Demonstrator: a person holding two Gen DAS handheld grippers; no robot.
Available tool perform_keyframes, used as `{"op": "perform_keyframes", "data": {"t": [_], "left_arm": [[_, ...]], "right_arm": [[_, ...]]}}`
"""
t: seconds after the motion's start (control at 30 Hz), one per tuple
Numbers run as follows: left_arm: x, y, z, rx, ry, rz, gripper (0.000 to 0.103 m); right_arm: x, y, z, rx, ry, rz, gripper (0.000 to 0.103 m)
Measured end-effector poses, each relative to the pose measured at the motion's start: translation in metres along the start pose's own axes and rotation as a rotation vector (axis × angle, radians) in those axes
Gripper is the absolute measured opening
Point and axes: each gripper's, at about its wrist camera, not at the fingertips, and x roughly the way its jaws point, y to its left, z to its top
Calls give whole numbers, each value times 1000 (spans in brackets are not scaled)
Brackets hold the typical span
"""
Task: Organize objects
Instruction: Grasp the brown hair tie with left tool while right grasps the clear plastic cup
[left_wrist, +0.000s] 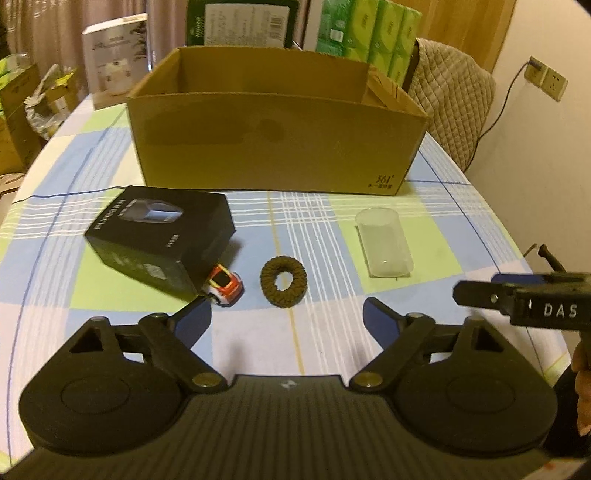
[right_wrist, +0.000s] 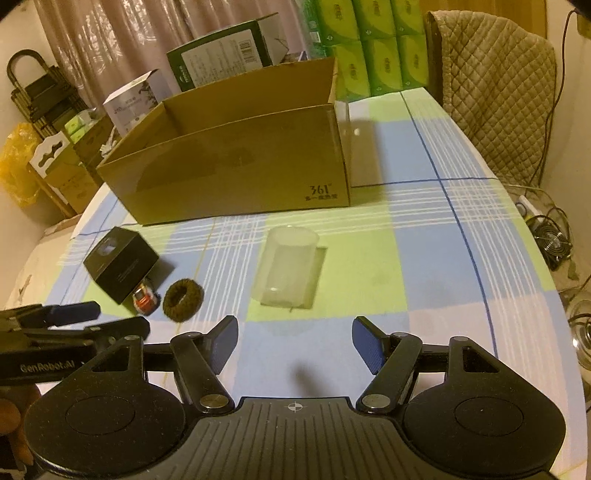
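Note:
An open cardboard box stands at the back of the checked table; it also shows in the right wrist view. In front of it lie a black product box, a small red and white toy car, a brown hair scrunchie and a clear plastic cup on its side. My left gripper is open and empty, just short of the scrunchie. My right gripper is open and empty, just short of the cup.
Green tissue packs, a dark green carton and a white carton stand behind the box. A quilted chair is at the table's right. Boxes and bags crowd the left side.

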Motion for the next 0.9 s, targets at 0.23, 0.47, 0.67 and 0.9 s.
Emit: {"op": "perform_keyframes", "data": {"t": [0.23, 0.47, 0.67, 0.9], "left_arm": [[28, -1, 5, 30, 17, -32, 65], [52, -2, 8, 56, 16, -46, 53], [67, -5, 7, 85, 21, -31, 48], [80, -5, 8, 99, 30, -6, 42]], "right_arm": [[18, -10, 10, 18, -7, -22, 56], [30, -15, 14, 20, -3, -19, 56], [42, -16, 15, 14, 14, -8, 56], [54, -12, 19, 1, 18, -1, 56]]}}
